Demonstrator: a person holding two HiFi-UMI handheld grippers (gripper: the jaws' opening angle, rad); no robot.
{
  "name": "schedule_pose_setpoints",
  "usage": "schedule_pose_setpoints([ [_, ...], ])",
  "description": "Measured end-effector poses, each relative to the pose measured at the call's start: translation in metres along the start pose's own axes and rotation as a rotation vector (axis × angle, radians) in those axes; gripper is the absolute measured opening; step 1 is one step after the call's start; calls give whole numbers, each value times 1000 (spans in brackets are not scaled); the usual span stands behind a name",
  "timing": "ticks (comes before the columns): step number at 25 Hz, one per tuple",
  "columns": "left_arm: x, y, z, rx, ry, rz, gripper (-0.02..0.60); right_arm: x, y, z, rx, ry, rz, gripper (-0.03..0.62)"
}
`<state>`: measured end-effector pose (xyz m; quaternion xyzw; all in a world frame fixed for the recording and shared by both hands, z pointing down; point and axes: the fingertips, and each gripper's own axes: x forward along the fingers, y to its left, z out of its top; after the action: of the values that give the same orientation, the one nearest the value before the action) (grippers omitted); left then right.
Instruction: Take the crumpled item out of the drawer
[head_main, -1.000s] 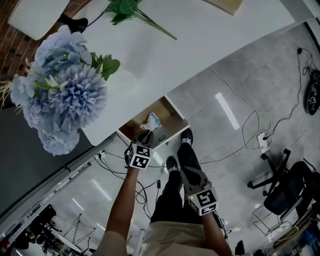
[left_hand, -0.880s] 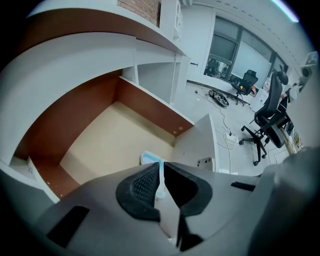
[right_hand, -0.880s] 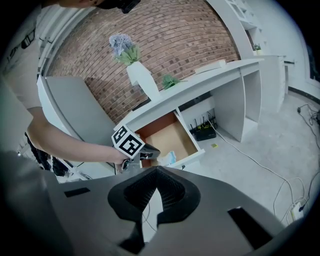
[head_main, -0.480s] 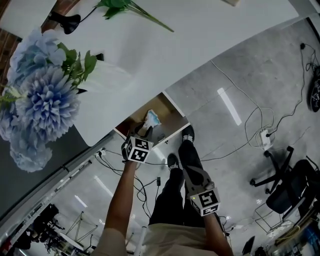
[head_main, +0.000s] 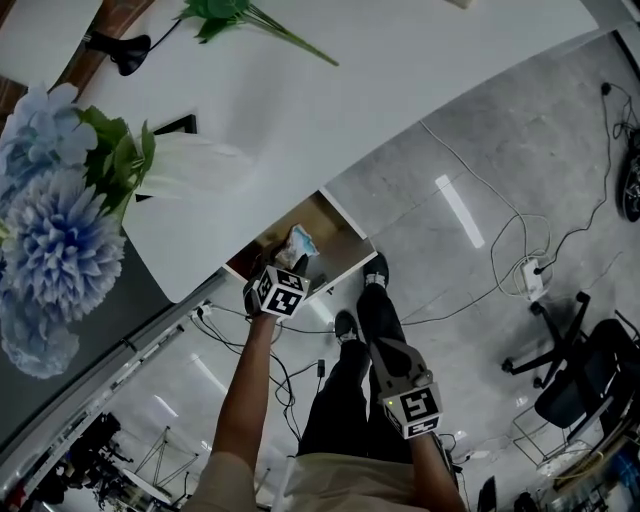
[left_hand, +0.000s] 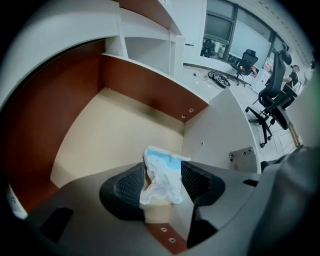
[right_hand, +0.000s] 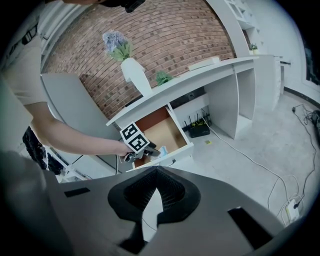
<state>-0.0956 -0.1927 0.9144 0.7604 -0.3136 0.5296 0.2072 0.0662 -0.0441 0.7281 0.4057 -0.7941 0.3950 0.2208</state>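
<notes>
The drawer (head_main: 345, 232) stands pulled out under the white desk, and its pale floor (left_hand: 100, 130) is bare apart from the crumpled item. That item (head_main: 300, 241) is a white and light blue wad (left_hand: 161, 175) near the drawer's front corner. My left gripper (head_main: 293, 267) reaches into the drawer, and its jaws (left_hand: 162, 182) are opening with the wad between them, the pads standing off it. My right gripper (head_main: 383, 348) hangs low over the floor, away from the drawer, with its jaws (right_hand: 157, 187) shut on nothing. The right gripper view shows the left gripper (right_hand: 150, 150) at the drawer (right_hand: 165, 131).
A white vase (head_main: 190, 165) of blue flowers (head_main: 50, 240) stands on the white desk (head_main: 400, 70), with a green sprig (head_main: 225, 12) further back. Cables (head_main: 500, 250) and a power strip (head_main: 527, 282) lie on the grey floor. An office chair (head_main: 580, 385) stands at the right.
The left gripper has stayed at the drawer's front over the wad, shifting only slightly. The head view has swung, so the flowers sit further left. The right gripper has barely moved.
</notes>
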Motion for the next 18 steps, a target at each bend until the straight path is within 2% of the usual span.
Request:
schedule_pose_setpoints([
  [7, 20, 1, -2, 68, 43, 11, 242, -1, -9, -5, -3, 3, -12, 25],
  [12, 31, -2, -11, 65, 87, -6, 242, 1, -12, 2, -31, 12, 0, 25],
  [18, 38, 2, -12, 51, 110, 13, 177, 3, -15, 8, -36, 9, -2, 25],
])
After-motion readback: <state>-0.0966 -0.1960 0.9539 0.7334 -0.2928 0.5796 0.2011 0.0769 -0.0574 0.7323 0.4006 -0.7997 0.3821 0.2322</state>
